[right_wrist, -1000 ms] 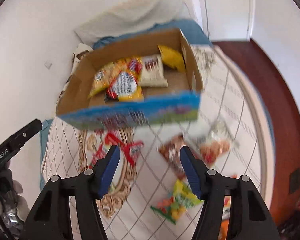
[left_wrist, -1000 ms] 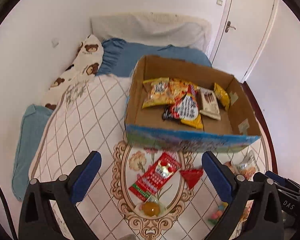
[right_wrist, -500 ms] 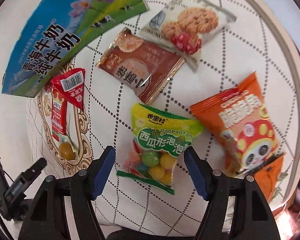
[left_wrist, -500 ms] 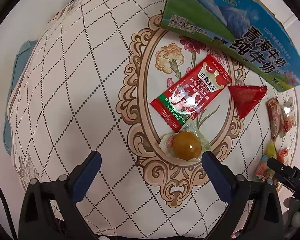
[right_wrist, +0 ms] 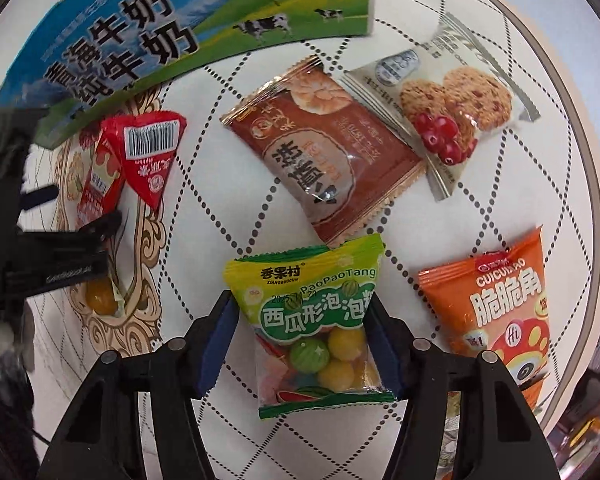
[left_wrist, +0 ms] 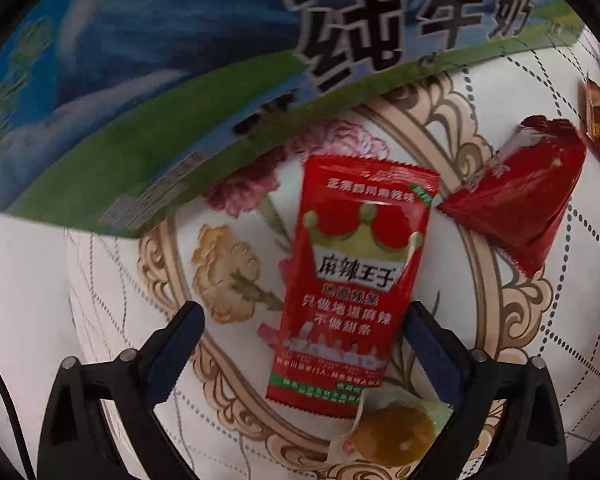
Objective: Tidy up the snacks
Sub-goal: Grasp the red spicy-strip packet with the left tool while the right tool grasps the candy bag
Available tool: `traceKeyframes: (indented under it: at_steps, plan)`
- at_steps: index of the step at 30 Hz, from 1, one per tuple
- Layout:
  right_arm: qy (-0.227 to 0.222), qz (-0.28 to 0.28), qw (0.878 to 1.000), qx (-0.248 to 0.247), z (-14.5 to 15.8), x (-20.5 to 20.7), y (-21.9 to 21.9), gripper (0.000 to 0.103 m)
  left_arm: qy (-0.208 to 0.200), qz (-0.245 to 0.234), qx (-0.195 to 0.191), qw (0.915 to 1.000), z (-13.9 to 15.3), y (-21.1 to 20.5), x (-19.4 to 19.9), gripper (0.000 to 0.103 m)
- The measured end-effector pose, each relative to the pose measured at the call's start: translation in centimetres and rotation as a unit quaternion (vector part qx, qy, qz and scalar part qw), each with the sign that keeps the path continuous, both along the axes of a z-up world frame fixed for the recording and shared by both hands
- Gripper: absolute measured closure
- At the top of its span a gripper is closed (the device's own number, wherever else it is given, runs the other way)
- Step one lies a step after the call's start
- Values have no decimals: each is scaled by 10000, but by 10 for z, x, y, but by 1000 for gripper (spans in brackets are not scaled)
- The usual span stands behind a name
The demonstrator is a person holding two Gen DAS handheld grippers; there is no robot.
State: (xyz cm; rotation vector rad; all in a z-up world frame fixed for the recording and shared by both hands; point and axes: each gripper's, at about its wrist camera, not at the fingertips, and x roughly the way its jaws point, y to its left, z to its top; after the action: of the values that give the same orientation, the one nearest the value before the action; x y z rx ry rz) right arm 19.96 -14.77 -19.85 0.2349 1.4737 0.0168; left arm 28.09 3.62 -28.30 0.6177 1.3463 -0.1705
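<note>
Both tongs had dropped closer since half a second ago; packets filled the views, box interior gone from sight. I had the left tongs (left_wrist: 306,330) spread wide, straddling the lower half of the red spicy-strip packet (left_wrist: 350,276), fingers apparently clear of it on both sides. Right tongs (right_wrist: 300,334) spread too, blue pads flanking the green bubble-gum bag (right_wrist: 314,328), looking about at its edges, not yet pinching as far as I could tell.

Step in hand, my read: lining up a grasp on one snack per side, before moving them to the milk carton box (right_wrist: 172,28) lying ahead of both tongs on the bed cover (right_wrist: 228,208). Next move likely needs closing on the packets, then lifting clear over the box wall.

Left view only: the wrapped yellow-brown sweet (left_wrist: 392,434) overlapping the red packet's near corner, just inside the right finger, so it could get caught in the pinch. Right view only: brown pastry packet (right_wrist: 324,156) just ahead, cookie packet (right_wrist: 448,108) and orange crisp bag (right_wrist: 500,304) off right, red triangular packet (right_wrist: 152,152) far left, beside the left tongs' body.
</note>
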Motion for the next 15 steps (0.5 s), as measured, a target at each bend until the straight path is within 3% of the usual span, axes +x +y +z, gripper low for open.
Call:
traceKeyframes:
  at_steps: [2,3,5,8,12,13,15]
  plan:
    - [-11,147,9998,-111,0,-1,8,42,214,140,-336,9991,1,0,-2,36]
    - [-34,208,9997,-143,1,-4,11,43,302,334,-525,9976,3,2,-3,41]
    - [-64,304,9994,-178,1,-5,18,43,473,927,-787,9914,4,13,-8,44]
    - [-79,368,9992,-130,1,-9,20,44,841,1859,-1146,9722,0,37,-29,45]
    - [-50,450,9990,-45,-1,-21,16,44,1353,3030,-1894,9241,-9,70,-64,45]
    - [-22,460,9989,41,-2,-23,16,44,1355,3108,-2003,9192,-10,73,-69,45]
    - [55,458,9986,247,-3,-25,17,43,1350,3093,-2086,9179,-12,74,-73,44]
